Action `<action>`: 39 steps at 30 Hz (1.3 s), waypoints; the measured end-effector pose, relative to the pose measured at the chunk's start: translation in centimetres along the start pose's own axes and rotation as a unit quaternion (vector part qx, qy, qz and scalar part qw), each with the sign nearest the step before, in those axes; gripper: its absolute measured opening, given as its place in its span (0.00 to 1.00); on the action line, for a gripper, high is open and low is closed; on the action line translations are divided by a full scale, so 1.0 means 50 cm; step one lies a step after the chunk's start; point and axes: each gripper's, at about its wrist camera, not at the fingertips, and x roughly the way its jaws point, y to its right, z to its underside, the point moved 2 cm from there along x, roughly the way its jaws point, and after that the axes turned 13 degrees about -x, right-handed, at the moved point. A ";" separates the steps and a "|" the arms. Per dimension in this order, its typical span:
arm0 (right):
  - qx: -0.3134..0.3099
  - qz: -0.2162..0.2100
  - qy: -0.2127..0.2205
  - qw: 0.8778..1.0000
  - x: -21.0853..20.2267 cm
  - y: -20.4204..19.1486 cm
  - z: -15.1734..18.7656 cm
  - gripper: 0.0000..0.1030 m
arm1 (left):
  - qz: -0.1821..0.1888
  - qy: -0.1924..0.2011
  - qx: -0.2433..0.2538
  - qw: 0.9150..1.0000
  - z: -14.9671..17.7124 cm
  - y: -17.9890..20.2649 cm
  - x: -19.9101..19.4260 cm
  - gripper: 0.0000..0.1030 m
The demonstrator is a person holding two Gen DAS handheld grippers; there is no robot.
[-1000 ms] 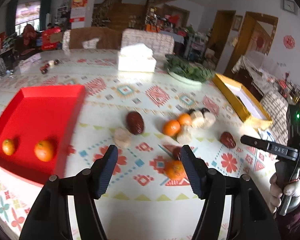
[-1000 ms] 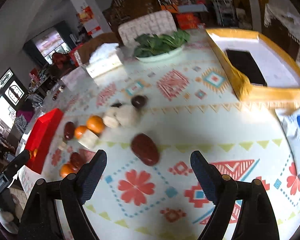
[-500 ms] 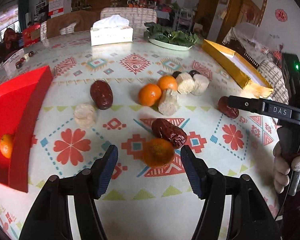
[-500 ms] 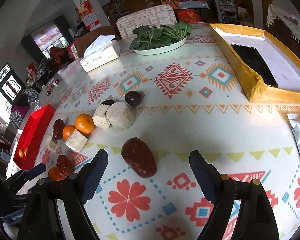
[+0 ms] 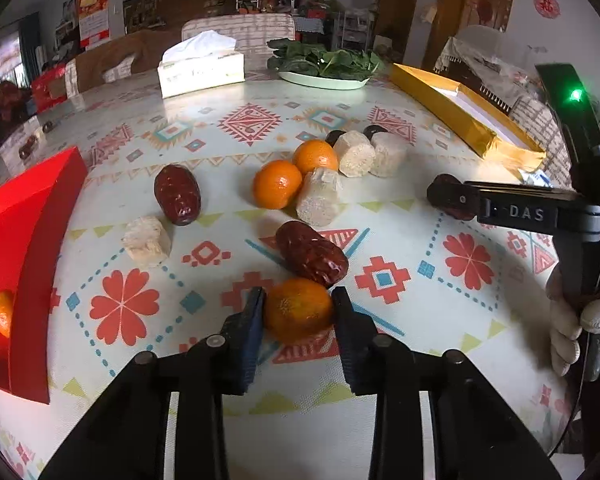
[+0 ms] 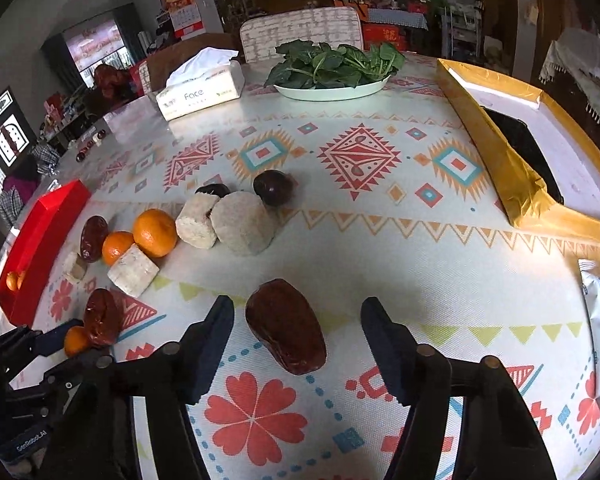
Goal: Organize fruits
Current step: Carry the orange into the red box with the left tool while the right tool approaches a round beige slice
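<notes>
The left gripper (image 5: 298,312) has just been closing, and its jaws now stand clamped on an orange (image 5: 299,309) low in the centre of the left view — half a second ago that orange sat loose between wide-open pads. A date (image 5: 311,253) lies touching it just behind. The red tray (image 5: 28,240) at the left edge already holds one orange (image 5: 2,314) that shows; that is likely where this one goes.

The right gripper (image 6: 296,340) has been closing too, but its jaws are still apart: a second date (image 6: 285,330) lies between them at bottom centre of the right view, the left pad just beside it, the right pad clear of it. No grip there yet.

Both hands, then, look to be mid-pick. Left on the cloth, middle of the frame: two oranges (image 5: 277,189), one more date (image 5: 177,193), pale cut chunks (image 5: 319,197) and dark round fruits (image 6: 273,187). The gold box (image 6: 512,184) at right seems a likely home for the dates, though nothing fruit-like shows in it.
</notes>
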 end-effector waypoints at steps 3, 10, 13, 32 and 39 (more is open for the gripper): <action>-0.011 0.013 -0.004 1.000 -0.001 -0.008 0.000 0.42 | 0.005 0.002 -0.010 1.000 -0.001 -0.008 -0.004 0.31; -0.005 0.014 0.001 1.000 -0.019 -0.012 0.004 0.36 | 0.013 0.025 -0.037 0.999 -0.005 -0.044 -0.042 0.31; -0.004 0.009 0.012 1.000 -0.042 -0.026 -0.001 0.35 | 0.013 0.040 -0.056 0.998 -0.011 -0.072 -0.068 0.31; -0.068 -0.042 0.042 0.996 -0.081 -0.202 -0.065 0.40 | -0.013 0.116 -0.189 0.975 0.004 -0.337 -0.219 0.31; -0.018 -0.031 0.021 0.999 -0.066 -0.141 -0.019 0.64 | -0.002 0.119 -0.201 0.972 0.011 -0.359 -0.217 0.31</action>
